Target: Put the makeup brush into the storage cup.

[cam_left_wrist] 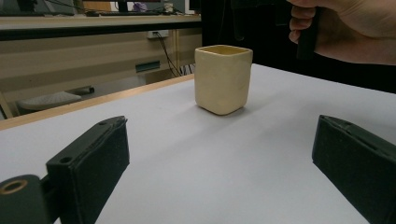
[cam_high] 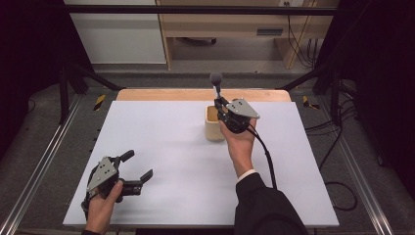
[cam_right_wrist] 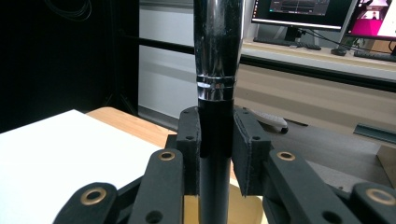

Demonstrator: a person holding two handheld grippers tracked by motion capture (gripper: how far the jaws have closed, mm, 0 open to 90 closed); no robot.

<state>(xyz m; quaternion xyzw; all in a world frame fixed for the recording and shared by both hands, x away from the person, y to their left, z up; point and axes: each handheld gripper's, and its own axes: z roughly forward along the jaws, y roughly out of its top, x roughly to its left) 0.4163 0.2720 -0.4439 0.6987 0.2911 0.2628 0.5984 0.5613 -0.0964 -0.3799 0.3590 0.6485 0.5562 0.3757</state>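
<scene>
On my left, the left tool (cam_high: 138,166) sits low over the near left corner of the white-topped desk (cam_high: 161,161), held in a hand (cam_high: 102,208) that comes in from the bottom edge. Its two black jaws stand wide apart with nothing between them; in the left gripper view I see only bare desk surface in the gap. They point toward the middle of the desk, well apart from the cup.

Moving right, the cream-coloured square ceramic cup (cam_left_wrist: 222,78) stands upright near the centre of the desk, a little toward the far edge. In the high view the cup (cam_high: 214,125) is just left of my other hand and partly covered by the gripper above it.

Further right, the right tool (cam_right_wrist: 216,147) is clamped on the black-handled makeup brush with a shiny silver metal collar (cam_right_wrist: 217,56). The jaws press on the black handle from both sides, just below the collar. The brush stands upright, and in the high view its grey rounded head (cam_high: 216,78) rises above the gripper. The lower end of the handle runs down over the cup's opening; I cannot tell whether it touches the inside. The right hand (cam_high: 238,142) holds the gripper just beside the cup.
</scene>
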